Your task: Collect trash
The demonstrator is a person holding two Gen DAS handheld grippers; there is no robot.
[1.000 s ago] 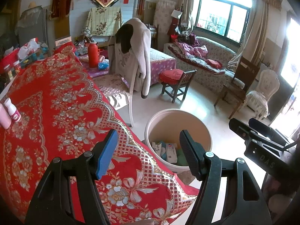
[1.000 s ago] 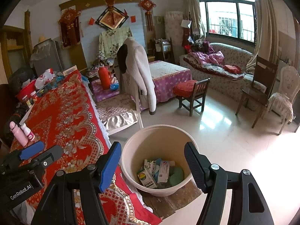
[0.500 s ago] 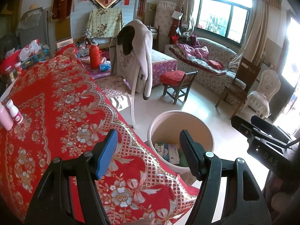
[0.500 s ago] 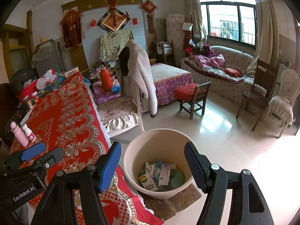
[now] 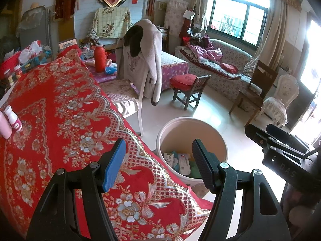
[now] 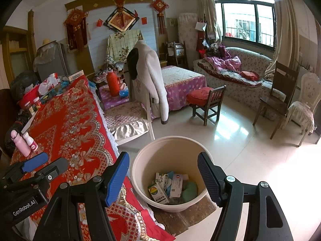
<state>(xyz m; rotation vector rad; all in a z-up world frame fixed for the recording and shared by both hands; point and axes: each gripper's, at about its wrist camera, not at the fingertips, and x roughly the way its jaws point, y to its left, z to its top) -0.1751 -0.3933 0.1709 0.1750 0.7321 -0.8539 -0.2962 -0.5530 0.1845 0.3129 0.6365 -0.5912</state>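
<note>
A beige round tub point(image 6: 140, 160) stands on the floor beside the table; it holds several small boxes and wrappers point(image 6: 170, 186). The tub also shows in the left wrist view point(image 5: 166, 132). My right gripper point(image 6: 162, 177) is open and empty, held above the tub. My left gripper point(image 5: 158, 163) is open and empty, above the corner of the red floral tablecloth point(image 5: 60, 120), with the tub just to its right. Two small pink-and-white bottles point(image 5: 10, 120) stand on the cloth at the far left; they also show in the right wrist view point(image 6: 25, 142).
A chair draped with a pale coat point(image 6: 150, 80) stands behind the tub. A small wooden chair with a red cushion point(image 6: 204, 102), a sofa point(image 6: 236, 72) and more chairs point(image 6: 280, 100) ring the tiled floor. Clutter point(image 5: 30, 56) fills the table's far end.
Both grippers have drifted slightly, so the tub sits a little further right in the two views. Both stay open and empty.
</note>
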